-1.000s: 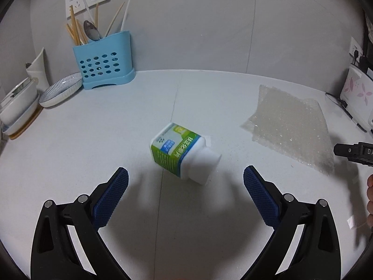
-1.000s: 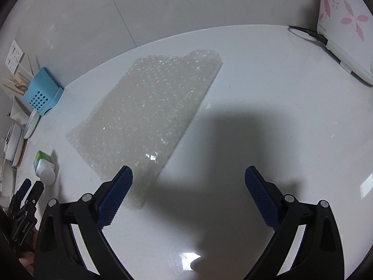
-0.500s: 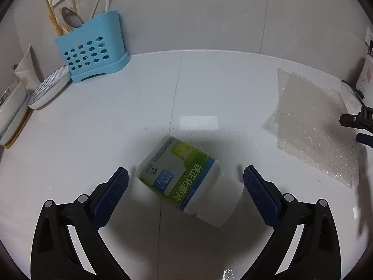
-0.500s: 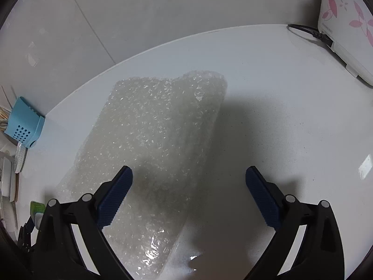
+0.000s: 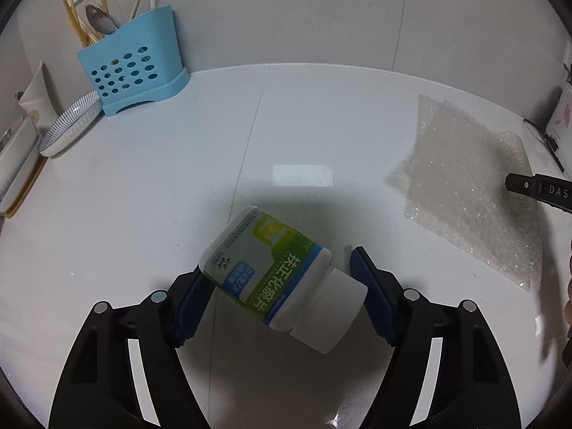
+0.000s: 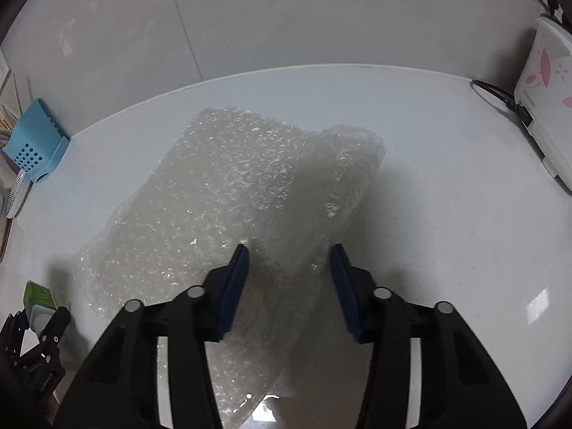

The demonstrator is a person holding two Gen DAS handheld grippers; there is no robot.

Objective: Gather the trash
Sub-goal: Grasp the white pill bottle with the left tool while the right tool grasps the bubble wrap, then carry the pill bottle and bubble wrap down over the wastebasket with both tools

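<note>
Since 0.5 s ago, both grippers had closed in a lot. The left gripper (image 5: 282,293) had its blue pads wide apart then; now they had come in on the pill bottle (image 5: 275,275). The left pad touched the bottle's base corner and the right pad sat just beside the white cap, w/ a thin gap maybe, so can't tell if the grip was full. The bottle lay on its side on the white counter (image 5: 143,186), cap toward 5 o'clock, base toward 11 o'clock.

The right gripper (image 6: 289,279) had also narrowed. Its jaws were still partly open, w/ the bubble wrap (image 6: 214,193) lying between them, not pinched yet. The wrap had bunched up at its 1 o'clock end, where it was flatter before. In the left wrist view the wrap (image 5: 464,186) lay at 3 o'clock, well apart from the bottle.

Containers: a blue holder (image 5: 132,68) w/ holes stood at 10 o'clock by the wall. It held chopsticks (image 5: 77,18) and a spoon (image 5: 100,21). A striped bowl (image 5: 69,125) leaned just beside it; can't see anything in it. A white appliance (image 6: 547,107) w/ pink flowers sat at 2 o'clock in the right wrist view.
</note>
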